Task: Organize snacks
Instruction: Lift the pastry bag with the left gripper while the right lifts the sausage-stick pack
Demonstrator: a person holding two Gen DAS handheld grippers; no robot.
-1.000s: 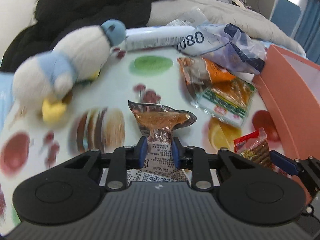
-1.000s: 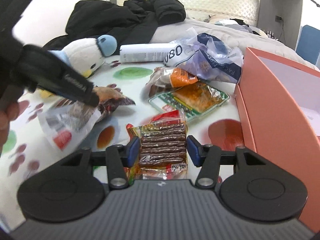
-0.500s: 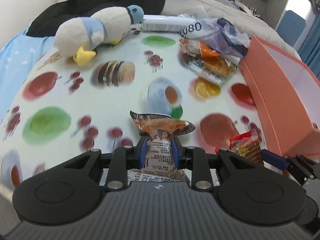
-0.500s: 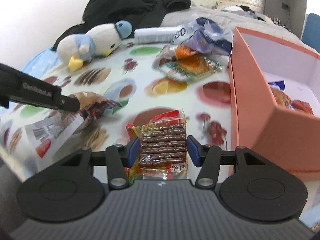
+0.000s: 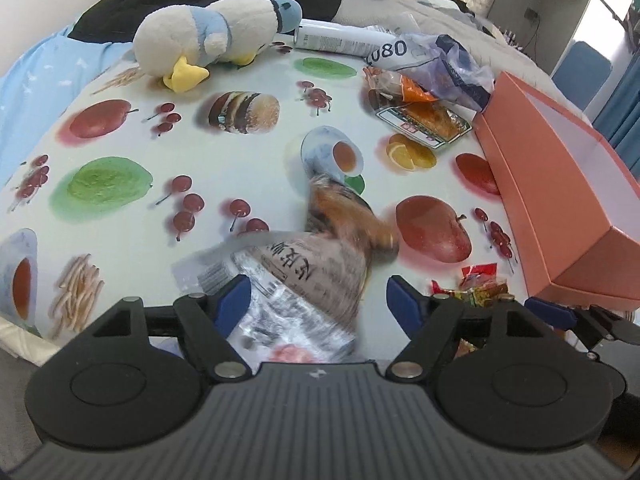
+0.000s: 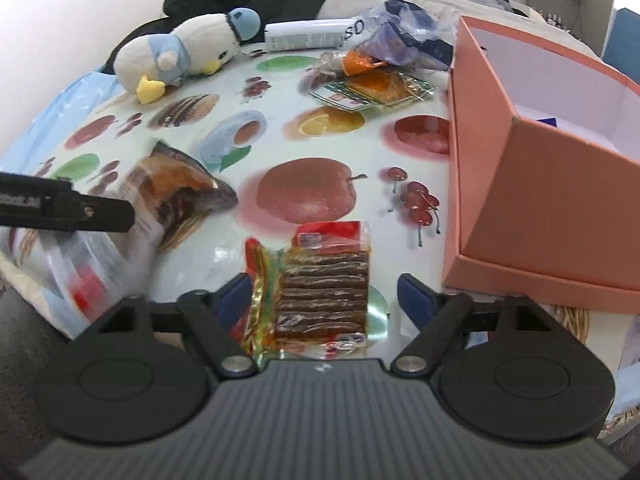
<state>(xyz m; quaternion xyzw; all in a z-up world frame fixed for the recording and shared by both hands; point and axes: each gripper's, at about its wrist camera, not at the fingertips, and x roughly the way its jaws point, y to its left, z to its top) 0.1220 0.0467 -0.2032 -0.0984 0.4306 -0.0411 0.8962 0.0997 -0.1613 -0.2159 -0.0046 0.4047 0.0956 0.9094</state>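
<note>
On the fruit-print tablecloth [image 6: 320, 148] beside the orange box [image 6: 532, 184], we are opening both grippers: the left gripper [image 5: 318, 296] is dropping a light, crinkly braised-meat pouch [image 5: 316, 264]; the right gripper [image 6: 320, 292] is freeing a flat, slippery sausage-stick pack [image 6: 320, 292], best pinched edgewise.

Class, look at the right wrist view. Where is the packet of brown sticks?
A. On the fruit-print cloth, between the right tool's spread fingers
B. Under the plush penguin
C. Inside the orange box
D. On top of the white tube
A: the packet of brown sticks lies on the fruit-print cloth between the right tool's fingers, which stand clear of it while opening; the orange box sits off to its right.
</note>
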